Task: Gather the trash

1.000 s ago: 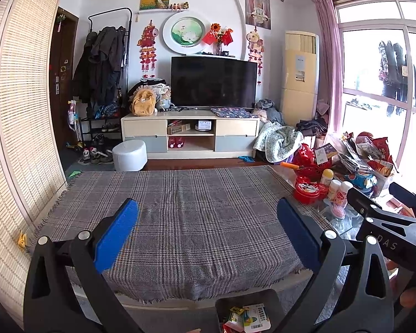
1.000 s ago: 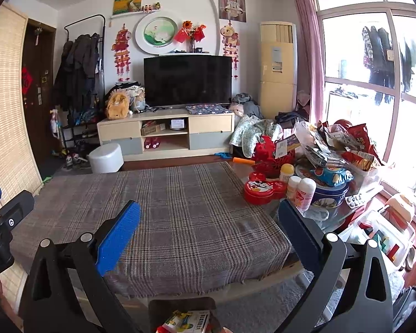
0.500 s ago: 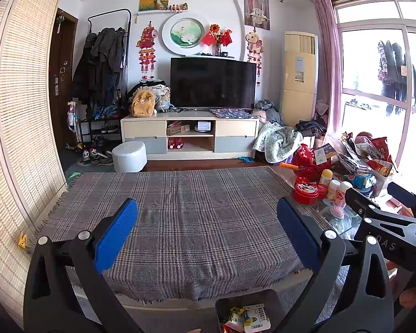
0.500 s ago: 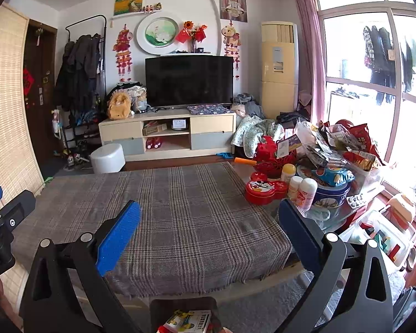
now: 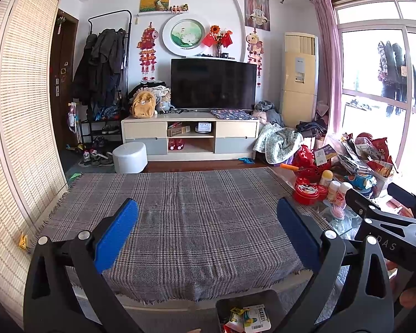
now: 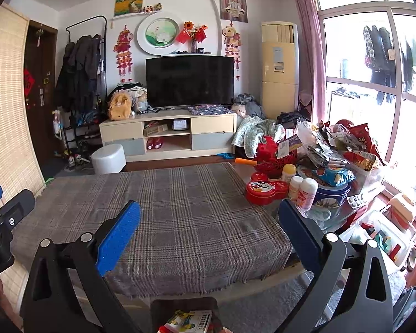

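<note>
My left gripper [image 5: 206, 217] is open and empty, held above the near edge of a table under a grey plaid cloth [image 5: 180, 208]. My right gripper [image 6: 208, 219] is open and empty too, above the same cloth [image 6: 180, 208]. A dark trash bin [image 5: 244, 315] stands on the floor below the table's near edge, with paper boxes and wrappers [image 5: 253, 317] in it. It also shows in the right wrist view [image 6: 184, 316] with a box [image 6: 192, 322] inside. The right gripper's body shows in the left wrist view [image 5: 385, 222].
Red tins [image 6: 266, 190], small bottles [image 6: 305, 193] and a heap of snack bags [image 6: 344, 144] crowd the table's right end. A white stool [image 5: 129, 156], TV cabinet [image 5: 190, 136] and coat rack [image 5: 105, 63] stand beyond. A bamboo blind [image 5: 22, 127] is at the left.
</note>
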The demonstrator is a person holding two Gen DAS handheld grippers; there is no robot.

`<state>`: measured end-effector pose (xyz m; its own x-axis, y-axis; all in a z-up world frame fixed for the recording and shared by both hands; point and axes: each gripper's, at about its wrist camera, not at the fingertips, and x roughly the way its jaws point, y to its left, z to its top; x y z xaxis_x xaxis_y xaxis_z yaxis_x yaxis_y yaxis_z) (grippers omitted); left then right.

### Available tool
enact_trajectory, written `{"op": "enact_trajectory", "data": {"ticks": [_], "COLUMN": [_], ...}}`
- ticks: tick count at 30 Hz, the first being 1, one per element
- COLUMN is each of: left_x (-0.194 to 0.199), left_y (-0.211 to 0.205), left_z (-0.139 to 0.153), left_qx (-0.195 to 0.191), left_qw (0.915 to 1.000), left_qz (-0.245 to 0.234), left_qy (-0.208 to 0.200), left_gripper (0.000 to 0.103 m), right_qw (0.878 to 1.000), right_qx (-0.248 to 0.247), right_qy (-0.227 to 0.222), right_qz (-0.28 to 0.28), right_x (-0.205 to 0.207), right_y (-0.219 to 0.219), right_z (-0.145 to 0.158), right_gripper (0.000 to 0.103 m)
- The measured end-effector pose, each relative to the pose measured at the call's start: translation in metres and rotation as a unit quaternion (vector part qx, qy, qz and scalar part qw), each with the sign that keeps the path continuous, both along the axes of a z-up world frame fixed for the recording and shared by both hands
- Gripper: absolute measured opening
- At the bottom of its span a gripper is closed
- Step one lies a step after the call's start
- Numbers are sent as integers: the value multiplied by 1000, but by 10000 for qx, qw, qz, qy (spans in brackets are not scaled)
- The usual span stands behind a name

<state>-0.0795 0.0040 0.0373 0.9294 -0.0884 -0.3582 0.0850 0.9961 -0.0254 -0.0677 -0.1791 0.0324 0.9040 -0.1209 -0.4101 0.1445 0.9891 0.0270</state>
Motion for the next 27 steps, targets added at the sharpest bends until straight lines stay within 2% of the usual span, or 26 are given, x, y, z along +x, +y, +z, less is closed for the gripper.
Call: {"op": "enact_trajectory", "data": {"ticks": [27], "left_x": [6], "left_y": [10], "left_z": [2], "left_qx": [-14], "left_qw": [9999], "left_qz": [99], "left_qy": [21], "left_gripper": [95], "right_qw": [10000], "right_qx": [36], "right_qy": [47], "right_qz": [-10], "right_x": [0], "right_y": [-2], "right_z": [1], "right_gripper": [100]}}
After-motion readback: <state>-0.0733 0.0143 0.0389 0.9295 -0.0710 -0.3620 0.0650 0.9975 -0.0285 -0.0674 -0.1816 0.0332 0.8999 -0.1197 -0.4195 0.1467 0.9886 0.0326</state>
